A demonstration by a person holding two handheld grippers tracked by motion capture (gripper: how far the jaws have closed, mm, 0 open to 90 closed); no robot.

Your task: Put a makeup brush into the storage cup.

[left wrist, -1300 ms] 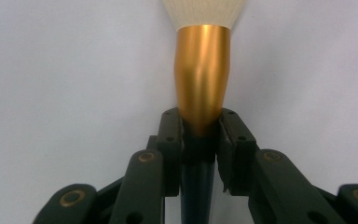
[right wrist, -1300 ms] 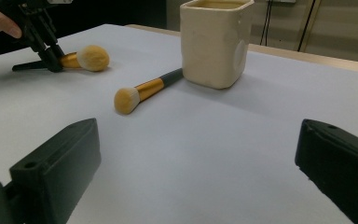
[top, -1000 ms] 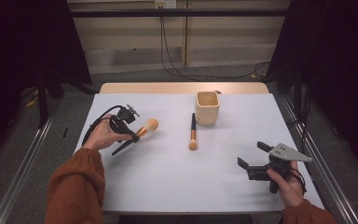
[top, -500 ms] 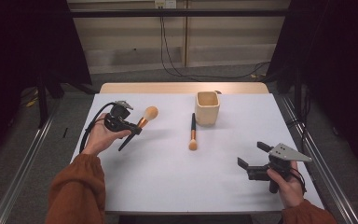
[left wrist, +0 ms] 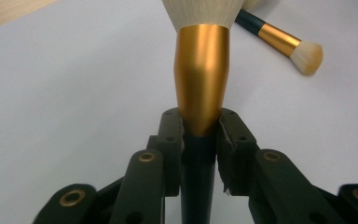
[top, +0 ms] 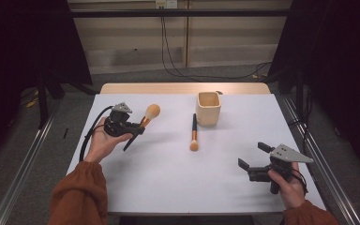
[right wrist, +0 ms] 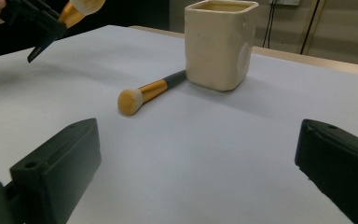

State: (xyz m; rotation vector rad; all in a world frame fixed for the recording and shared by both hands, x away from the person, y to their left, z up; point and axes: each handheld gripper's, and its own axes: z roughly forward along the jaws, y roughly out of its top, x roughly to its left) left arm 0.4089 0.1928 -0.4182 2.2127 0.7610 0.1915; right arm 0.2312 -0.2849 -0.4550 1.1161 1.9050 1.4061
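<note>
**A:** Since a second ago you are lifting the big brush (top: 145, 119) off the white table (top: 168, 183) with your left gripper (top: 138, 130); its fluffy head is now riding higher and farther back, while your right hand is staying where it was.

**B:** How is my grip looking?

**A:** Starting nearest you: your right gripper (top: 252, 155) is resting at the near right corner with its jaws spread wide and nothing between them. Your left one is clamping the brush right where the black handle is meeting the gold collar, in the left gripper view at (left wrist: 200, 93), with the jaws nearly closed around it.

**B:** What is worrying you?

**A:** That collar is tapering and looking smooth, so I judge the brush could be sliding through the jaws or swivelling if you are tipping it fast. The dark handle is also sticking out low behind the jaws, so it could be catching the table.

**B:** And farther out?

**A:** The smaller brush (top: 193, 133) is lying flat mid-table, its bristles pointing toward you and its handle tip just beside the cream cup (top: 208, 108), which is standing upright near the far edge. If you are heading for that cup, a careless swing could be knocking it or rolling the loose brush.
</note>
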